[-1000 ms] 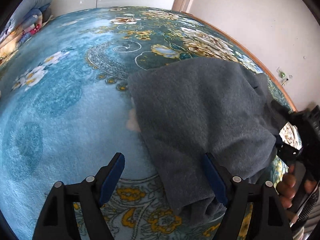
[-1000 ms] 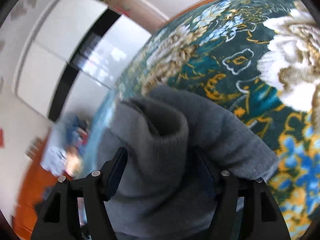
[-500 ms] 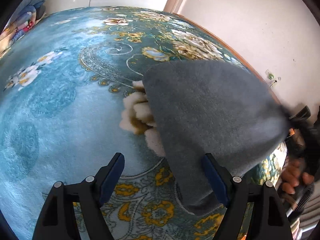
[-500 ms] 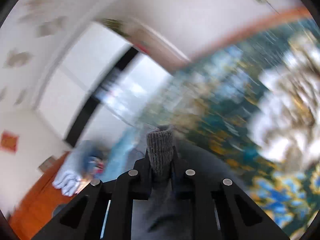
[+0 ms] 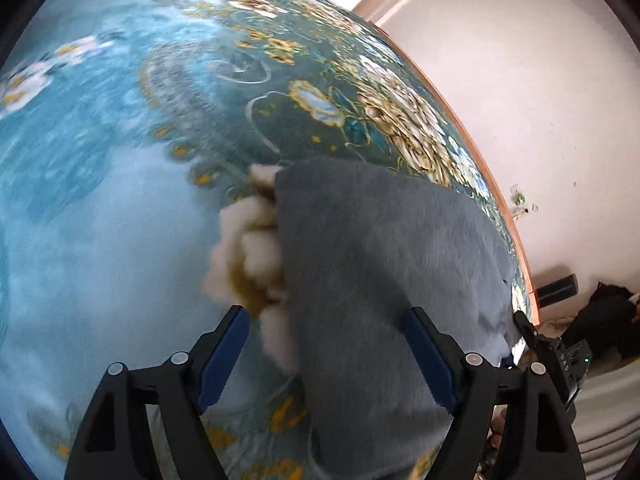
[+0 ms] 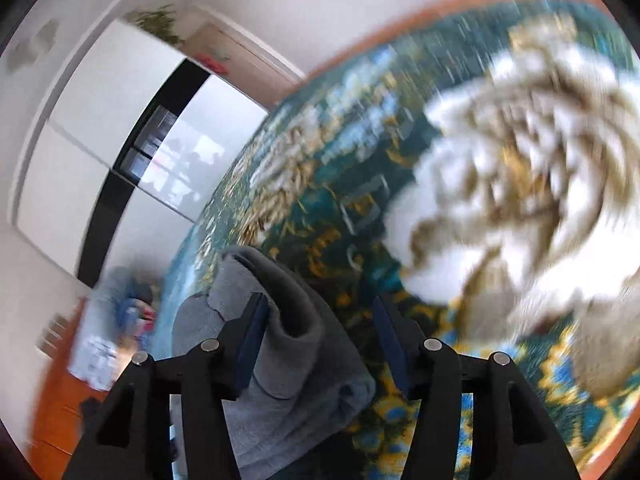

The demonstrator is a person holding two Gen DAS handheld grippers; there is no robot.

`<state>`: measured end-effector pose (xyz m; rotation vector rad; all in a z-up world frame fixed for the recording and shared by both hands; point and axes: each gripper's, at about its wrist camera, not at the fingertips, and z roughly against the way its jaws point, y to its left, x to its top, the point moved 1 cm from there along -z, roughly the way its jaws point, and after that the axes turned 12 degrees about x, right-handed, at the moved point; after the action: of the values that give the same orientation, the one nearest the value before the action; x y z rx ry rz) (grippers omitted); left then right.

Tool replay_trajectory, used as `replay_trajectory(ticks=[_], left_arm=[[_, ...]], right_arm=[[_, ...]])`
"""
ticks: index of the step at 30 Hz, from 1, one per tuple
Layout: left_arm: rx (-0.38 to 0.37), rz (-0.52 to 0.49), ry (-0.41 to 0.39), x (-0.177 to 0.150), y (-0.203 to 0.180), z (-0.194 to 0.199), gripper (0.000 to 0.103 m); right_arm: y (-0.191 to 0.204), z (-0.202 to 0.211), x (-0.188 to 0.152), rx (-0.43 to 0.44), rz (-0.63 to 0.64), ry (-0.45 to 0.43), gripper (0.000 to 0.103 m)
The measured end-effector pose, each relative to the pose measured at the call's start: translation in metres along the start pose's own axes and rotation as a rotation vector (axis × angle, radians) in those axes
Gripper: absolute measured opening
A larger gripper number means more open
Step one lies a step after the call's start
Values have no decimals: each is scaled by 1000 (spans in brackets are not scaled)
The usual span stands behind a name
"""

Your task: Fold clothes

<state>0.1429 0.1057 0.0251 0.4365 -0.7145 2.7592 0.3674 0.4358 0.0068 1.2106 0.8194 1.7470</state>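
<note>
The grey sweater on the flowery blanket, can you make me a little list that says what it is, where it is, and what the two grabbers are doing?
thing: grey sweater, soft and partly folded
where: lying on the blue flowery blanket
left gripper: open, above the sweater's edge, not pinching it
right gripper: jaws have just been opening; a ribbed fold of the sweater lies between them, the pads not pressing it
behind: white wall, pile of other clothes, blurred
</note>
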Motion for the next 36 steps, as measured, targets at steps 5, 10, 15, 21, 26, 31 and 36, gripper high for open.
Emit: replay_trajectory(ticks=[5,10,15,21,26,31,36], left_arm=[[-74,57,26,10,3,-13,85],[-92,36,30,12,4,-13,85],[-103,25,21,11,3,-14,86],[-147,-3,30,8,-2,-15,85],[-185,20,16,8,1,-17,73],[-233,16,24,11,1,-15,33],[-315,24,-18,34,11,13,19]], right_arm=[[-9,0,-4,117,-75,36,67],[-2,-10,-7,161,-41,76,74],[16,-24,-20,30,81,115,76],[23,-25,-29,34,59,83,63],[33,-25,-30,-28,80,131,38],[60,-26,-25,-10,120,159,32],[124,-36,-14,41,252,213,31]])
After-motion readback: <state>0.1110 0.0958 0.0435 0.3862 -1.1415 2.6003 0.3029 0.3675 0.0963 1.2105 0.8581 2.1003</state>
